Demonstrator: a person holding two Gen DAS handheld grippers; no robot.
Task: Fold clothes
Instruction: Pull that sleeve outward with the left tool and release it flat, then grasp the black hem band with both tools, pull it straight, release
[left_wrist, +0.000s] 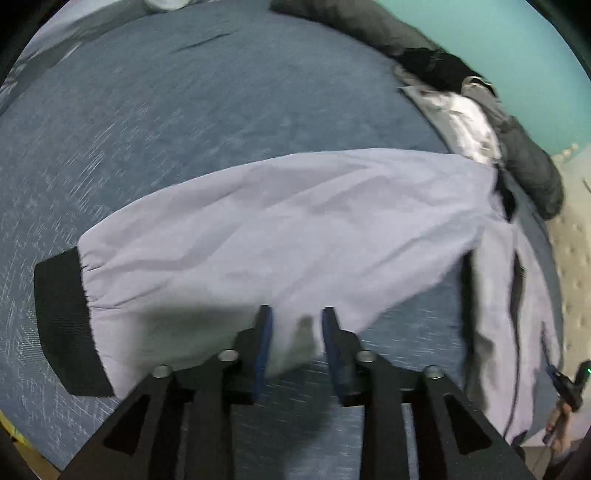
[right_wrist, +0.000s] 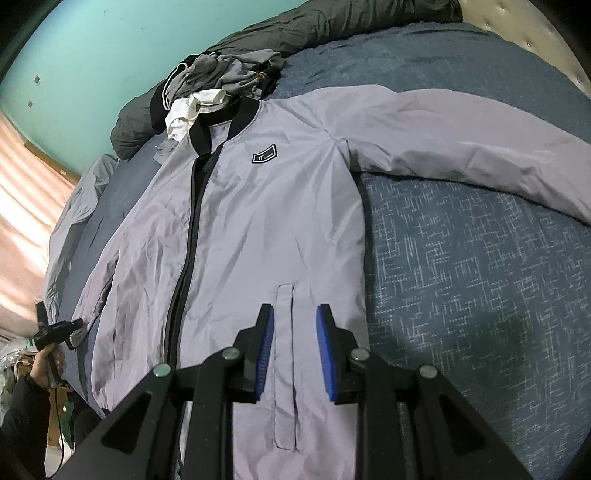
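A pale lilac-grey zip jacket (right_wrist: 240, 221) with a black collar (right_wrist: 221, 118) and a chest badge (right_wrist: 264, 155) lies front up on a blue bedspread (right_wrist: 461, 277). One sleeve (right_wrist: 461, 147) stretches out to the right. My right gripper (right_wrist: 294, 321) hovers open over the lower front, its fingers either side of the pocket slit (right_wrist: 284, 295). In the left wrist view a sleeve (left_wrist: 295, 229) with a black cuff (left_wrist: 62, 321) lies across the bedspread (left_wrist: 184, 110). My left gripper (left_wrist: 297, 325) is open, with the sleeve's near edge between its blue pads.
A heap of grey, black and white clothes (right_wrist: 221, 74) sits just beyond the collar, against a dark duvet (right_wrist: 332, 22). A tufted beige headboard (right_wrist: 535, 29) and a teal wall border the bed. A hand holds a black device (right_wrist: 55, 332) at the jacket's lower left edge, also seen as the device (left_wrist: 565, 384).
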